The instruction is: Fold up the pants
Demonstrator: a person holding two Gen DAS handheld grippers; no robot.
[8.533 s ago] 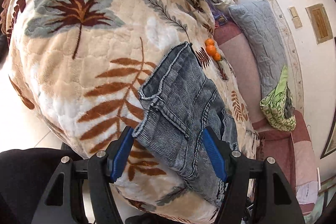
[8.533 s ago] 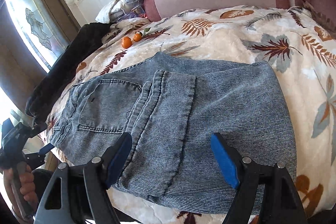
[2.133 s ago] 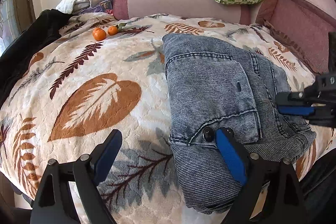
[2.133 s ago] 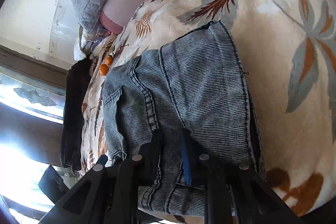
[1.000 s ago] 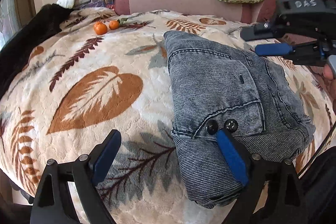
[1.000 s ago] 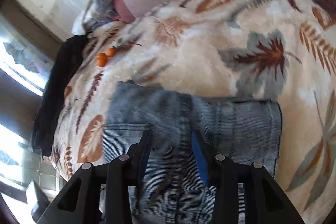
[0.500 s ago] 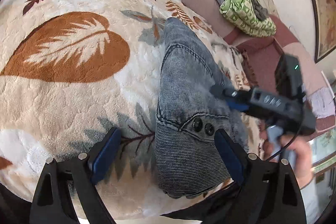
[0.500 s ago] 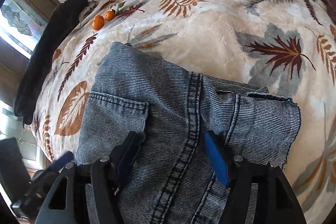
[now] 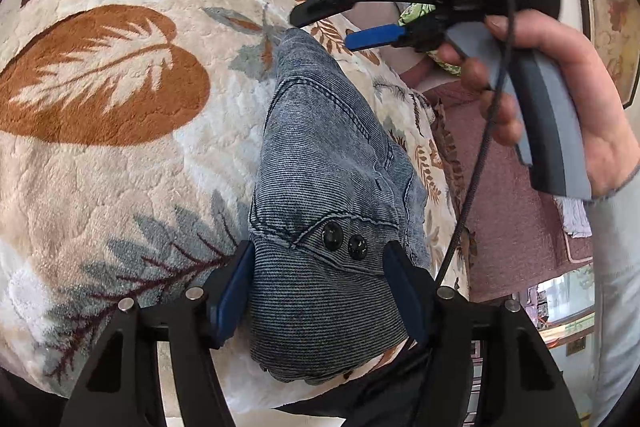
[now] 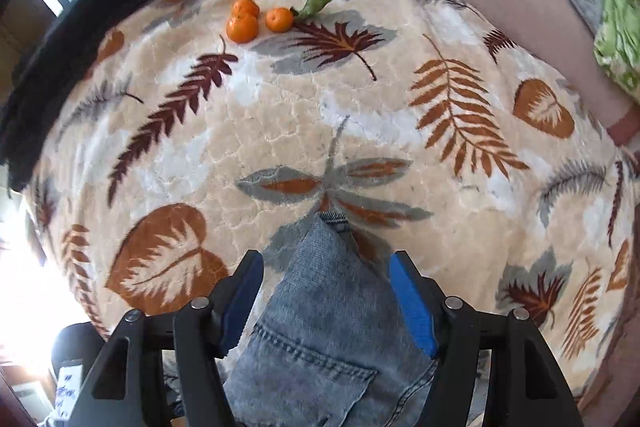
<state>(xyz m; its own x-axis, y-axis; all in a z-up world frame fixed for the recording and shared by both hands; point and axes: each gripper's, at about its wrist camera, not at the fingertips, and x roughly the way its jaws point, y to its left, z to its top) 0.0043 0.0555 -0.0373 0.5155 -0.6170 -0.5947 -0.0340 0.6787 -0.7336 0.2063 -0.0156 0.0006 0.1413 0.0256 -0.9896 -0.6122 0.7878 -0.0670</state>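
While the left gripper [image 9: 318,283] has been closing around the folded pants [image 9: 332,163], the right gripper [image 10: 326,293] hangs open above, tangerines [image 10: 256,19] at 11 o'clock.

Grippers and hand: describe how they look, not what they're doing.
Each gripper has black, silver-bolted fingers with blue pads. The right gripper has a black body with raised lettering, a grey handle and a thin black cable. The right hand wears a grey sleeve.

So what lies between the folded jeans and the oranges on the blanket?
Only bare leaf-print blanket separates the jeans from the oranges, shown clearest in the right wrist view.
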